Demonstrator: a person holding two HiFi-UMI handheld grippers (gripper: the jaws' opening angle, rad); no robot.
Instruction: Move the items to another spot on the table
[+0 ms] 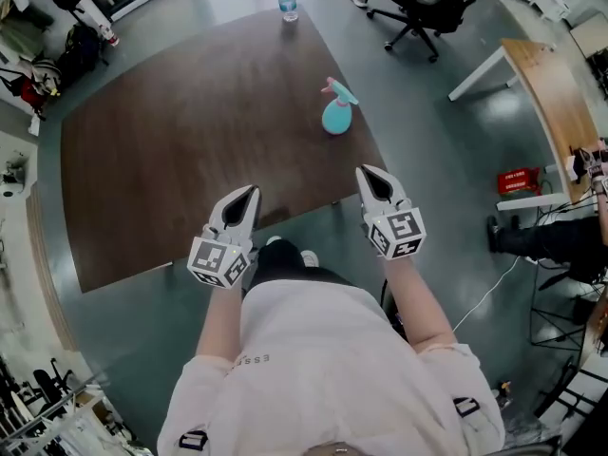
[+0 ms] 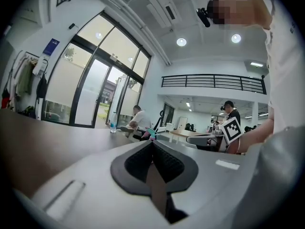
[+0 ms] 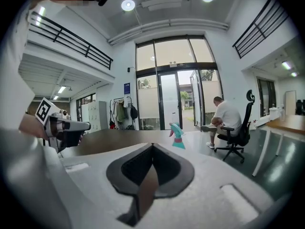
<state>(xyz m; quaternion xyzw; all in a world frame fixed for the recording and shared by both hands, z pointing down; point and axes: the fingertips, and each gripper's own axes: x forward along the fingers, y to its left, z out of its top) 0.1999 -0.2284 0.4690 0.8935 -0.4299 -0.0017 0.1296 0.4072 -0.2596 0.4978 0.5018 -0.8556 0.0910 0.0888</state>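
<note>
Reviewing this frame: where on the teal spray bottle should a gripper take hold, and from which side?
Probably the narrow neck under the trigger head of the spray bottle, approached level from the table's near edge with the right gripper, the nearer one. The bottle stands upright, its body flares toward the base, and the nozzle points sideways.

Interior was bright and even, lit by round ceiling lamps (image 2: 181, 42) and daylight through tall windows (image 3: 176, 99). The glossy floor (image 1: 446, 150) carried pale glare; shadows were faint. Both gripper views curved strongly toward black vignetted corners, with near foreground soft; the head view was sharp.
</note>
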